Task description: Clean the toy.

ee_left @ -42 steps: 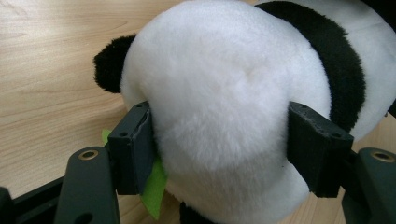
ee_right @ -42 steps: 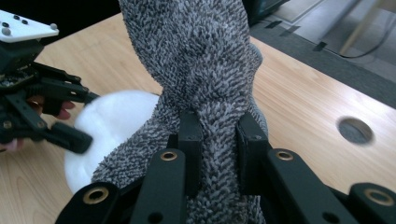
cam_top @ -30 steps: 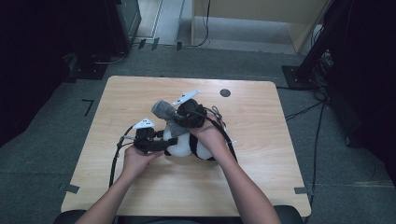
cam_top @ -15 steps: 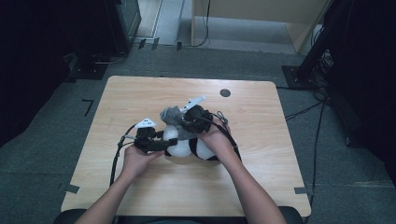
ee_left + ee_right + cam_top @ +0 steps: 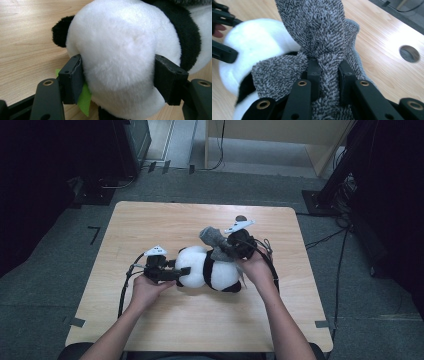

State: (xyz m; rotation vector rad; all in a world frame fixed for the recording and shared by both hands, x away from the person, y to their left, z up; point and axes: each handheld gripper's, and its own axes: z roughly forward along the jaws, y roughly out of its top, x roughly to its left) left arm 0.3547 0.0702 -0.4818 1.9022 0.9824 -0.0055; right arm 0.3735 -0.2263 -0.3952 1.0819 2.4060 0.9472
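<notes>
Panda plush (image 5: 210, 268) lies mid-table (image 5: 150, 220), its head clamped in your left gripper (image 5: 181, 272); your right gripper (image 5: 227, 246) pinches the grey cloth (image 5: 214, 239) above its body. Hold the head steady, wipe lightly.

Both forearms come up from the bottom edge, angled slightly toward each other. The left hand (image 5: 145, 290) holds the left gripper (image 5: 181, 271) low and level, pointing to the right, its jaws spread wide and pressing on something soft between them. The right hand (image 5: 255, 267) carries the right gripper (image 5: 224, 247) (grey plate uppermost) aimed leftward, its jaws pinched nearly together on fabric.
</notes>
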